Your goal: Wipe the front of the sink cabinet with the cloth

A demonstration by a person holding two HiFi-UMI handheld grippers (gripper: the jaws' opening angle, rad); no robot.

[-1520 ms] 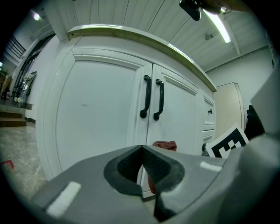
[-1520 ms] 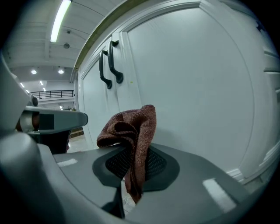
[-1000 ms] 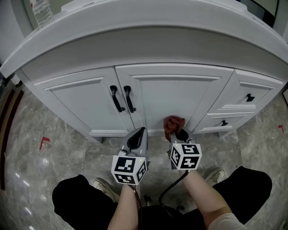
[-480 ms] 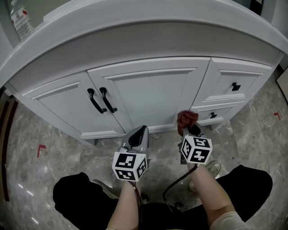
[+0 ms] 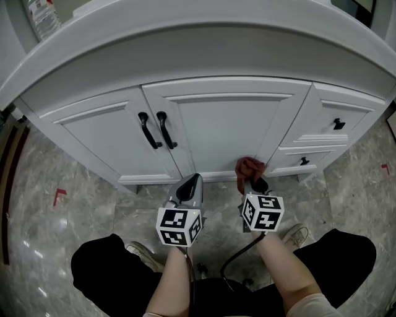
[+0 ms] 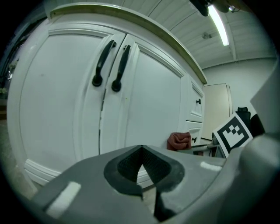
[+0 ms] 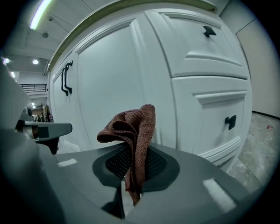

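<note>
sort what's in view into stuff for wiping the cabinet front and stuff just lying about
For the job:
cloth, shut in the right hand-held gripper
sink cabinet front

Just there:
plastic bottle
red floor mark
left hand-held gripper, shut and empty

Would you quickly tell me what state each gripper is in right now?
left gripper: shut, nothing between its jaws.
right gripper: shut on the cloth.
</note>
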